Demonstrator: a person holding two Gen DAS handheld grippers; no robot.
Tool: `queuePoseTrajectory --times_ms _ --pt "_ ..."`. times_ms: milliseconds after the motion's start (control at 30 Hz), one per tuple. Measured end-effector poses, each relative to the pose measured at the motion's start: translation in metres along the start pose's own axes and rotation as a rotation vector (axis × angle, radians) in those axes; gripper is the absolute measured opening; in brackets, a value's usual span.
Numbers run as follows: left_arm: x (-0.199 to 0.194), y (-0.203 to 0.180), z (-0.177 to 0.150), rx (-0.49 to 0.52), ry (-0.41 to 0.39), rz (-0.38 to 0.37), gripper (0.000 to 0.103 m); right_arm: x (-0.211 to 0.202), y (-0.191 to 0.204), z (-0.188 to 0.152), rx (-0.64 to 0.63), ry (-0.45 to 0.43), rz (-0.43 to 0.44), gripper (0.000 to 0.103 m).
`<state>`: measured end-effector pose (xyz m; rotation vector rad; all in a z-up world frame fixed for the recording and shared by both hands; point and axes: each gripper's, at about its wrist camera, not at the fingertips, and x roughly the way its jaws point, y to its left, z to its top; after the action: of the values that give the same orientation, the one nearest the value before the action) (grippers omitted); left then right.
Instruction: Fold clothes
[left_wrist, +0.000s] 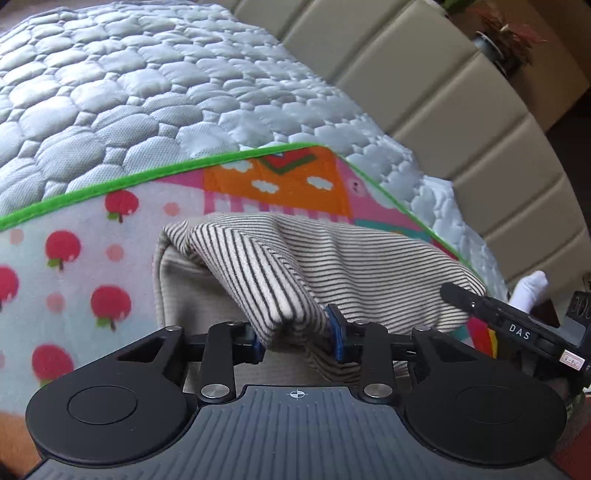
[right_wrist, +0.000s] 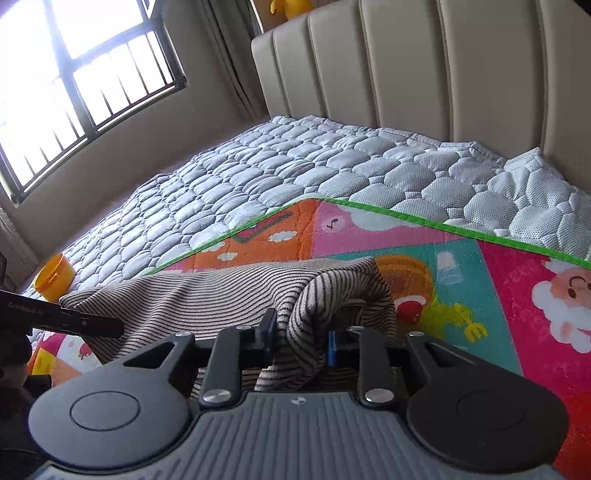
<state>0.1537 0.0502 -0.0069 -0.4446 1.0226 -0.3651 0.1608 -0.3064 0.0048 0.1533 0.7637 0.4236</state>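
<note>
Both grippers pinch one striped garment (left_wrist: 332, 258) by bunched edges: L gripper (left_wrist: 297, 334) and R gripper (right_wrist: 301, 341), jaws clamped on cloth, I judge to keep the edge taut for a fold. Garment lies on the cartoon mat (right_wrist: 480, 295) atop the quilted bed (right_wrist: 295, 166); its long axis runs gripper to gripper, across my view.

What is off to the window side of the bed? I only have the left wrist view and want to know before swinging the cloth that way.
Observer: A yellow tub sits on the quilt near the window.
Operator: Is the right gripper gripping too?
Observer: Yes, the right gripper is pinching a bunched fold of the striped garment.
Operator: What lies ahead of it?
Observer: The play mat, with a cartoon sheep face.
</note>
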Motion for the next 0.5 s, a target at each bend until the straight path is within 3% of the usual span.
queuePoseTrajectory --times_ms 200,500 --pt "-0.027 -0.013 -0.035 0.037 -0.004 -0.001 0.034 -0.025 0.004 -0.022 0.004 0.002 -0.007 0.023" --pt "-0.022 -0.014 -0.072 0.047 0.056 0.066 0.033 -0.011 -0.02 -0.067 0.111 0.058 -0.047 0.024"
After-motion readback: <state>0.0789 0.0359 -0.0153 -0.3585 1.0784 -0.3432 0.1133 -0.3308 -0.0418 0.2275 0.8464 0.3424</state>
